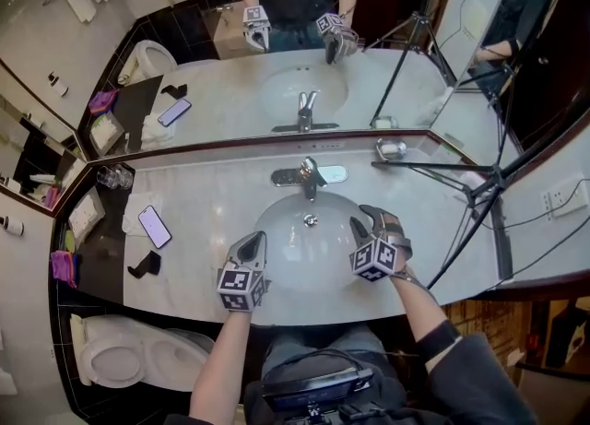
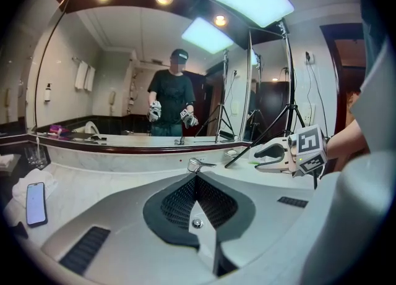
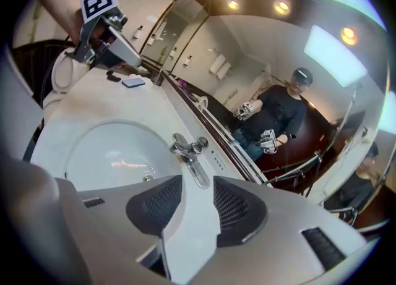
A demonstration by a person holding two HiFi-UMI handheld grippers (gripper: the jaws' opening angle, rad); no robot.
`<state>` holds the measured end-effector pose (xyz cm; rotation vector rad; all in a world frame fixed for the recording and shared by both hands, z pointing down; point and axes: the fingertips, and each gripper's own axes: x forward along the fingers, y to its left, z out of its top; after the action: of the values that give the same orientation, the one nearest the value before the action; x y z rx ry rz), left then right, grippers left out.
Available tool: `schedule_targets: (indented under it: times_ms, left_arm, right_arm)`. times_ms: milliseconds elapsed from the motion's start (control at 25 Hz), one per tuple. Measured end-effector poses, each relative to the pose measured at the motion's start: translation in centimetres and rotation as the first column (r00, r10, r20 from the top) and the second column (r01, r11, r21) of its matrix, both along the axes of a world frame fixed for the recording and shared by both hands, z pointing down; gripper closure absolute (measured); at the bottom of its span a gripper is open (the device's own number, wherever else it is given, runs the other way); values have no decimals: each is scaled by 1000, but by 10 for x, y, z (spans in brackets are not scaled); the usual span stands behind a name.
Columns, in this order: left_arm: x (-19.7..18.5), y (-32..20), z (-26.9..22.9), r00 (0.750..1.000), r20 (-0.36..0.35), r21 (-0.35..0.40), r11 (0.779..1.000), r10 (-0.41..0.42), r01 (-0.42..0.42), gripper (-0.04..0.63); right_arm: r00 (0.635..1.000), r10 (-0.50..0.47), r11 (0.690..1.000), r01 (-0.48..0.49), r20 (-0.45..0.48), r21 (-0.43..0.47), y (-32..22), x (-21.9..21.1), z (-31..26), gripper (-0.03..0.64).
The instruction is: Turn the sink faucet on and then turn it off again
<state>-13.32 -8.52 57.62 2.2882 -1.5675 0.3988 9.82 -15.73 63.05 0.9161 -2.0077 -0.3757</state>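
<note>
Phone [image 1: 154,226] left of sink [image 1: 293,250]; tripod leg [image 1: 433,167] right of faucet [image 1: 309,175].

In the left gripper view, the left gripper [image 2: 197,182] is hiding the faucet [image 2: 197,165] below its handle top. In the right gripper view, the right gripper [image 3: 198,180] is covering the near rim of the sink [image 3: 105,148], and a second person's reflection [image 3: 365,172] is getting cut off at the far right edge. In the head view, the screen of the phone [image 1: 154,226] is showing too small to read.
</note>
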Motion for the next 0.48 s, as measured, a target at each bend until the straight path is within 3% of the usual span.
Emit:
schedule_targets:
  times_ms: [320,480]
  left_arm:
    - [4,-18,15,1000,3,-15,1000,3,-3,607]
    - [6,-25,26,1000,5,-31,1000,6,-6,607]
  right_arm:
    - [948,-186,974,213,-260,80,-56,-41,23,322]
    - [911,-246,954,288,-331,82,-81,-59,44,321]
